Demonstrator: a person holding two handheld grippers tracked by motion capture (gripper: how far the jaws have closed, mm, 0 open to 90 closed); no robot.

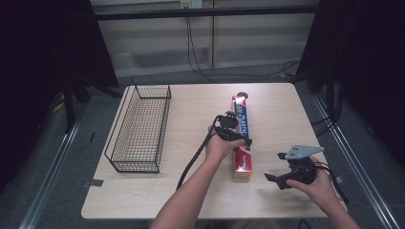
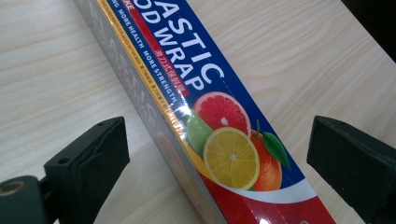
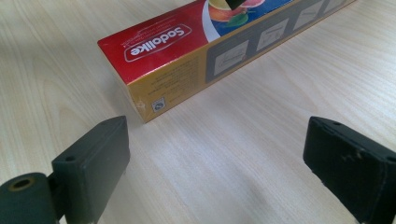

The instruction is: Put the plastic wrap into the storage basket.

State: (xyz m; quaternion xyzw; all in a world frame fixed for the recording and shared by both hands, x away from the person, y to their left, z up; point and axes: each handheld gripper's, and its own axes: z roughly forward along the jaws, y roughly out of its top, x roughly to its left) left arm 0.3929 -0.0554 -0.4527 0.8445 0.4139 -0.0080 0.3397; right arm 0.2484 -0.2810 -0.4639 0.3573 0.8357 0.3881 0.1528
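Plastic wrap box (image 2: pixel 219 135) lies flat on the table (image 1: pixel 191 191), between the wide-spread jaws of our left gripper (image 1: pixel 232 135) and not yet pinched. We should centre the gripper across the box's narrow width, lower until both pads flank its long sides, then close squarely so it cannot twist. Our right gripper (image 1: pixel 273 167), jaws wide and empty, waits just beside the box's near end.

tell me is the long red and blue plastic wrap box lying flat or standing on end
Lying flat. The long red and blue plastic wrap box rests lengthwise on the light wooden table, printed face up, its end panel sideways in the right gripper view.
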